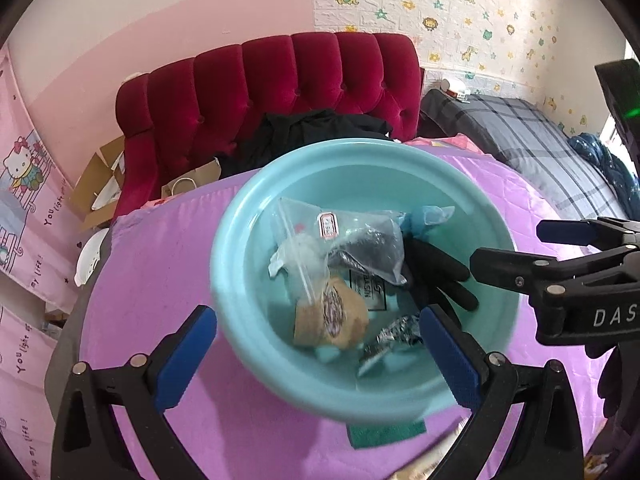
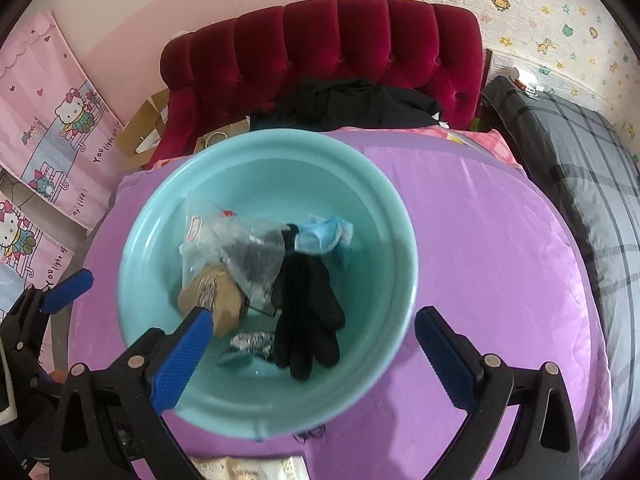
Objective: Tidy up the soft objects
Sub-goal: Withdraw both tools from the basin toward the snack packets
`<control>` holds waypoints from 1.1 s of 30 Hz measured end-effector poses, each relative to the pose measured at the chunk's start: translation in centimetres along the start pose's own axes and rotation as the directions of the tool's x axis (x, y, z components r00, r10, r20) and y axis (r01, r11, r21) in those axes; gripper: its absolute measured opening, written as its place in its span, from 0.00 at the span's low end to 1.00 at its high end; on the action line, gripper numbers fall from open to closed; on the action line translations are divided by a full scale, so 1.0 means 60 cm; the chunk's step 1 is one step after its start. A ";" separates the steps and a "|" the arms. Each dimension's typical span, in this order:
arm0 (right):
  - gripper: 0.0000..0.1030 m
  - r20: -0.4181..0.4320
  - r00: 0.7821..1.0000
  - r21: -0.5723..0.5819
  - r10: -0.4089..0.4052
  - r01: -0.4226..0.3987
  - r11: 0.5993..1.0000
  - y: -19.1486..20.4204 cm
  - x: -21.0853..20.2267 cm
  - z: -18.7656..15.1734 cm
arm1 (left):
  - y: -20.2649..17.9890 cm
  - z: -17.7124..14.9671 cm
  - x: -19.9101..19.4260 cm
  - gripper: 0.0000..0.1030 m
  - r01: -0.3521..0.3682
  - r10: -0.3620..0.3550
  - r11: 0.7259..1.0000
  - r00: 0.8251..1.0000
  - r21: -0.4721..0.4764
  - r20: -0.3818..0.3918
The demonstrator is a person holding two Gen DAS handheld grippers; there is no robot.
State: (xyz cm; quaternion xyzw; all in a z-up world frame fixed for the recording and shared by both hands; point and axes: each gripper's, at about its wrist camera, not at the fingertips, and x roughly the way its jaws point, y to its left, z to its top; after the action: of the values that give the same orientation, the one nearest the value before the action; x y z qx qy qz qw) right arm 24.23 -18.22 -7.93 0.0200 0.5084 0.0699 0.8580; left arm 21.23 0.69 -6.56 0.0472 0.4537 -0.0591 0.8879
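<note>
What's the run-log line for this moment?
left gripper: open, empty | right gripper: open, empty | basin: on purple cloth | inside: black glove, clear bags, blue mask

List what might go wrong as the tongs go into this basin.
1. The black glove lies partly under the clear bag, so lifting either may drag the other along.
2. The basin sits loose on the purple cover; a push on its rim could slide or tip it.
3. Both open tongs, left and right, crowd the basin and may collide.
</note>
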 end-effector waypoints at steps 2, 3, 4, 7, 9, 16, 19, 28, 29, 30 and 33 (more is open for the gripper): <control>1.00 0.002 1.000 0.002 -0.004 0.004 1.000 -0.002 -0.013 -0.010 | -0.001 -0.006 -0.013 1.00 -0.006 0.006 1.000 1.000 0.003 0.002; 1.00 0.004 1.000 0.003 -0.007 0.007 1.000 -0.002 -0.020 -0.015 | -0.003 -0.012 -0.022 1.00 -0.011 0.011 1.000 1.000 0.002 0.006; 1.00 0.003 1.000 0.004 -0.009 0.009 1.000 -0.002 -0.025 -0.019 | -0.003 -0.015 -0.028 1.00 -0.014 0.014 1.000 1.000 0.001 0.011; 1.00 0.010 1.000 0.012 -0.009 0.009 1.000 -0.001 -0.046 -0.037 | -0.004 -0.028 -0.049 1.00 -0.021 0.021 1.000 0.999 -0.010 0.027; 1.00 0.009 1.000 0.025 -0.006 0.006 1.000 -0.002 -0.057 -0.046 | -0.003 -0.035 -0.062 1.00 -0.021 0.022 1.000 0.999 -0.016 0.032; 1.00 0.008 1.000 0.027 -0.014 0.014 1.000 0.004 -0.092 -0.080 | -0.003 -0.064 -0.104 1.00 -0.028 0.030 0.999 0.998 -0.027 0.055; 1.00 -0.006 1.000 0.023 -0.014 0.014 1.000 0.009 -0.098 -0.097 | -0.006 -0.080 -0.115 1.00 -0.056 0.056 0.998 0.997 -0.017 0.052; 1.00 -0.025 0.999 0.006 -0.025 0.025 1.000 0.019 -0.112 -0.146 | -0.007 -0.122 -0.145 1.00 -0.045 0.046 0.999 0.997 -0.016 0.054; 1.00 -0.023 0.999 0.005 -0.028 0.028 1.000 0.019 -0.115 -0.152 | -0.006 -0.126 -0.148 1.00 -0.043 0.044 0.999 0.997 -0.017 0.055; 1.00 -0.021 0.999 0.004 -0.031 0.032 0.999 0.020 -0.117 -0.157 | -0.005 -0.131 -0.150 1.00 -0.039 0.040 0.999 0.998 -0.019 0.055; 1.00 -0.028 0.999 0.001 -0.034 0.034 0.999 0.023 -0.121 -0.177 | -0.002 -0.151 -0.158 1.00 -0.032 0.033 0.999 0.998 -0.025 0.053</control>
State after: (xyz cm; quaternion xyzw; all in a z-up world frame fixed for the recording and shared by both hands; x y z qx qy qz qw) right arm 11.35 -18.25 -6.59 0.0111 0.5207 0.0551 0.8519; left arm 8.46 2.41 -4.16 0.0422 0.4297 -0.0404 0.9011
